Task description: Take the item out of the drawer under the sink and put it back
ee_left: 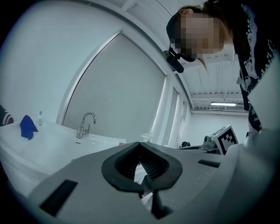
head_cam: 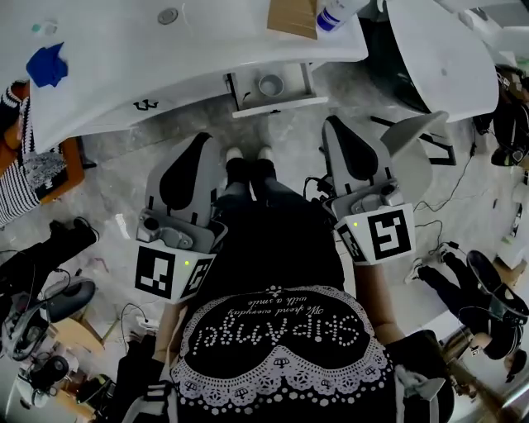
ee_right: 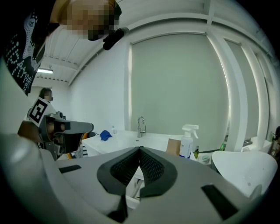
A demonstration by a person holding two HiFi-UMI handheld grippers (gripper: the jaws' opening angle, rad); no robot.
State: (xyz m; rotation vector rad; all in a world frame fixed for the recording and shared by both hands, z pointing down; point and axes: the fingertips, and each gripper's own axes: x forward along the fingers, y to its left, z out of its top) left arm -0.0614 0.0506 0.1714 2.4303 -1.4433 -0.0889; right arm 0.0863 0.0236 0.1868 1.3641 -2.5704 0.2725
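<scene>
Head view | left gripper (head_cam: 201, 149), right gripper (head_cam: 337, 132) side by side, aimed at drawer (head_cam: 277, 106); jaws pressed together

in the head view the drawer (head_cam: 281, 104) juts from under the sink counter (head_cam: 165, 66) at twelve o'clock with a container (head_cam: 271, 84) in it, a cloth (head_cam: 47, 64) lies on the counter at ten o'clock, and a cardboard box (head_cam: 291, 16) stands just left of a spray bottle (head_cam: 335, 15) at one o'clock.

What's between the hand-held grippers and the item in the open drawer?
Nothing visible. The round grey cup-like item sits exposed in the open white drawer; only grey floor separates it from the left hand-held gripper and right hand-held gripper.
</scene>
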